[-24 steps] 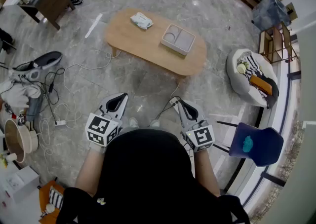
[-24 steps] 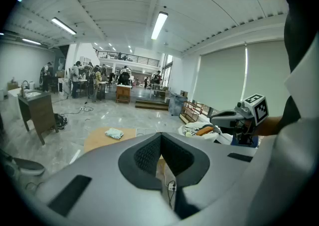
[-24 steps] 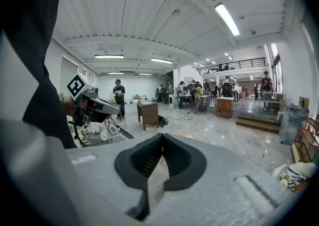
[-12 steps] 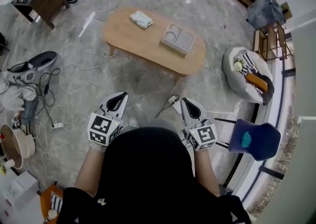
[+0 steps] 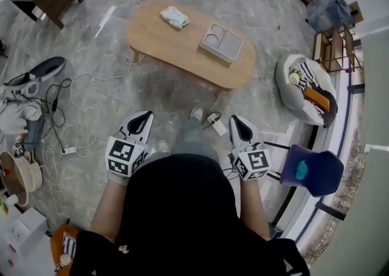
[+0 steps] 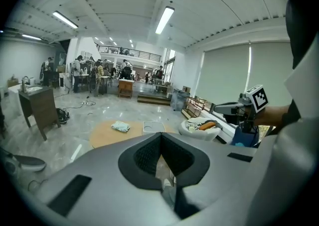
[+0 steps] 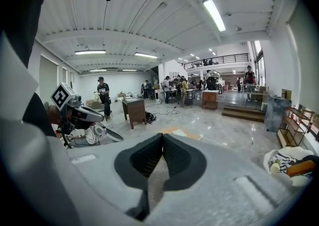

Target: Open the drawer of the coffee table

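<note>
While it hovers over the floor (image 5: 152,95) at lower left of the head view, the left hand-held gripper (image 5: 144,117) has its jaws pressed together on nothing. At upper centre, well apart from it, the counter (image 5: 164,50) carries a cloth (image 5: 174,17) and a tray (image 5: 221,42). At lower right of centre, the right hand-held gripper (image 5: 238,124) is likewise pressed together and empty.

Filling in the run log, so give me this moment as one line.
left gripper: shut, empty | right gripper: shut, empty | oval wooden coffee table: ahead of both grippers, untouched
</note>
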Demonstrator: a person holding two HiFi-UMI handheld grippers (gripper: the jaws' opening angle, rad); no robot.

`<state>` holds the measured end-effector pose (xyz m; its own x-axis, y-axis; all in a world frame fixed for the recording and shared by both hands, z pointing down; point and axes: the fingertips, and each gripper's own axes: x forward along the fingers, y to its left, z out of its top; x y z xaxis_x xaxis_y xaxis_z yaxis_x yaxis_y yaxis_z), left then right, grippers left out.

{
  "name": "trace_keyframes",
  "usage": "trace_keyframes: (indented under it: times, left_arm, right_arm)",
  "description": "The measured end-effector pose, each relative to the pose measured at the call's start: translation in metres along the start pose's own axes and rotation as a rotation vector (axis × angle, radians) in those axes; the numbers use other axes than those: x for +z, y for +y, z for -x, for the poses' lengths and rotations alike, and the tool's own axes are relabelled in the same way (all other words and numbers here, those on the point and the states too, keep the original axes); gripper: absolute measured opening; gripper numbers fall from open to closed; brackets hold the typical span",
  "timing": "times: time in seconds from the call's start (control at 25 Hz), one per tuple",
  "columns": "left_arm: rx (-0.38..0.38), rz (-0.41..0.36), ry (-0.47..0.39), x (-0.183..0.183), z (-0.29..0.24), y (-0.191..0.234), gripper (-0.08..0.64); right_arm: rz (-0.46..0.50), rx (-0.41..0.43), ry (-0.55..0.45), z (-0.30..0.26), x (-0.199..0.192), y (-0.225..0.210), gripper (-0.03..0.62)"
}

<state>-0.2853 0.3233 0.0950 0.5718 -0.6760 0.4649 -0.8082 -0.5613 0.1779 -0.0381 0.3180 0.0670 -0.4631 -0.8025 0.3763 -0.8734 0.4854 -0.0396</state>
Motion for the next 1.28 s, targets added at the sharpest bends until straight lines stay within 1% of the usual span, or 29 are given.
trace_keyframes:
  times: [0.16,0.4,0.52,0.64,0.76,0.88,0.96,1.12,1.28]
  left_arm:
    - [0.023,0.009,0.029,0.008,-0.030,0.011,0.014]
    - [0.050,-0.001,0.070,0.040,-0.098,0.015,0.014]
    - [0.073,0.011,0.092,0.052,-0.134,0.020,0.014]
    - [0.099,0.029,0.122,0.056,-0.165,0.023,0.014]
    - [0.128,0.032,0.157,0.060,-0.192,0.027,0.015]
    - [0.152,0.032,0.180,0.066,-0.216,0.032,0.015]
    - [0.163,0.030,0.197,0.067,-0.231,0.035,0.015]
    - [0.161,0.042,0.246,0.062,-0.258,0.041,0.015]
    - [0.141,0.041,0.289,0.050,-0.279,0.051,0.015]
  right_arm:
    - [-0.002,0.020,0.022,-0.028,-0.001,-0.031,-0.002]
    - [-0.028,0.062,0.050,-0.070,-0.003,-0.099,-0.002]
    - [-0.040,0.089,0.065,-0.093,-0.002,-0.132,-0.002]
    - [-0.037,0.117,0.076,-0.112,-0.002,-0.163,-0.002]
    - [-0.027,0.147,0.104,-0.128,-0.009,-0.191,-0.002]
    - [-0.036,0.164,0.129,-0.143,-0.017,-0.218,-0.002]
    - [-0.032,0.178,0.143,-0.152,-0.023,-0.230,-0.002]
    - [0.040,0.194,0.183,-0.171,-0.034,-0.244,-0.001]
    - [0.028,0.191,0.227,-0.188,-0.051,-0.249,0.000]
